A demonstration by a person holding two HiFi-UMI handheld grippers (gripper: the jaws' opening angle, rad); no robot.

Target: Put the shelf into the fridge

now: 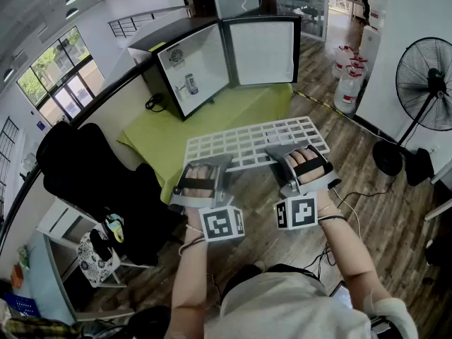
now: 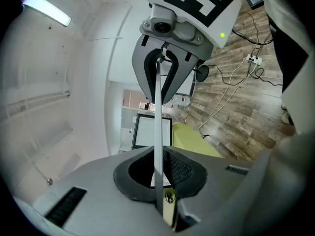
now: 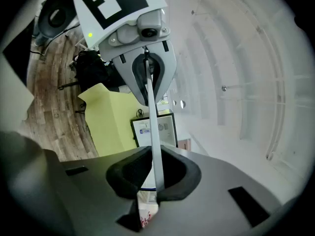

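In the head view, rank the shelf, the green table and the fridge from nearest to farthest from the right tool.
1. shelf: clamped in the right tool.
2. table: just ahead of the shelf.
3. fridge: at the table's far end, door open.

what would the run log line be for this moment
left gripper: shut on shelf | right gripper: shut on shelf | shelf: held in air, outside fridge | fridge: door open

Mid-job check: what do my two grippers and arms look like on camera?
Left gripper and right gripper match: grey moulded shells, black straps, and a white cube with black square markers behind each. Forearms bare, a dark band on the right wrist, light shirt.
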